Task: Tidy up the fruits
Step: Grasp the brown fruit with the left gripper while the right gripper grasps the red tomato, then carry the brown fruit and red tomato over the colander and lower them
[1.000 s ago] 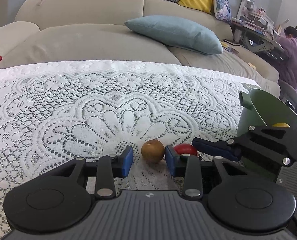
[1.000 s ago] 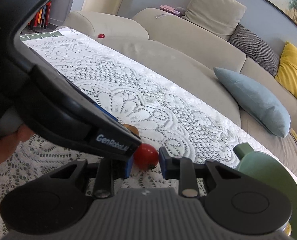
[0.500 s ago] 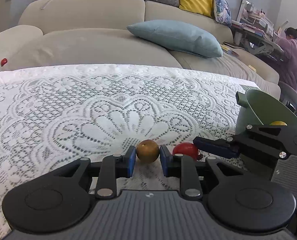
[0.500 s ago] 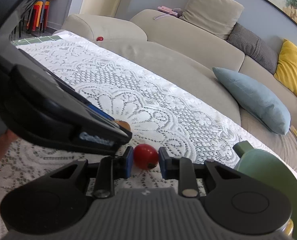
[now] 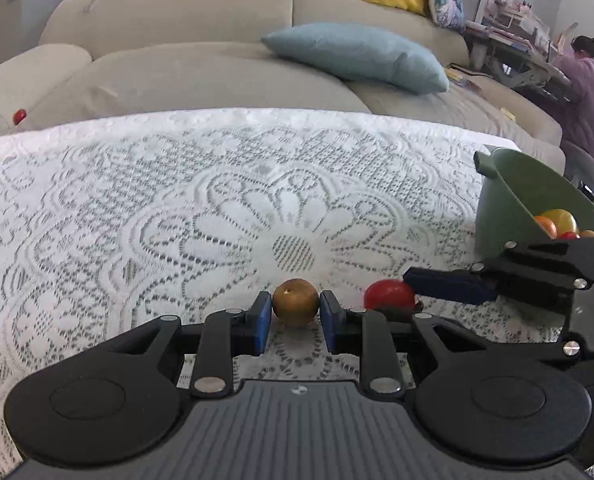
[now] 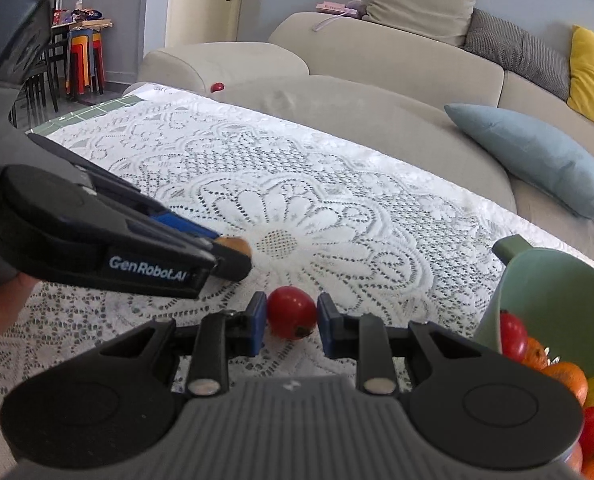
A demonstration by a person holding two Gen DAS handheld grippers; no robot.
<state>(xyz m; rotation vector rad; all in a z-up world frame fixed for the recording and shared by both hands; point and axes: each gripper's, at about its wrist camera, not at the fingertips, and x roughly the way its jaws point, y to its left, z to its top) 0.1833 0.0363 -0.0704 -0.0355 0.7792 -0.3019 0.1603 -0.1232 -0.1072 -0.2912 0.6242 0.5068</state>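
Now, surface: your white lace tablecloth (image 5: 137,208) fills mid-frame.
Room: beige sofa (image 5: 201,60) across the top.
Left gripper (image 5: 295,314): pinching the brown fruit (image 5: 295,301), lower centre.
Right gripper (image 6: 291,319): clamping the red fruit (image 6: 291,312).
Green bowl (image 6: 553,296): right edge.

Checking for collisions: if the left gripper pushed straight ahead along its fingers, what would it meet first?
The brown fruit, which already sits between the left gripper's pads and looks clamped. Beyond it the lace tablecloth shows nothing else in that line up to the sofa, though depth is hard to judge.
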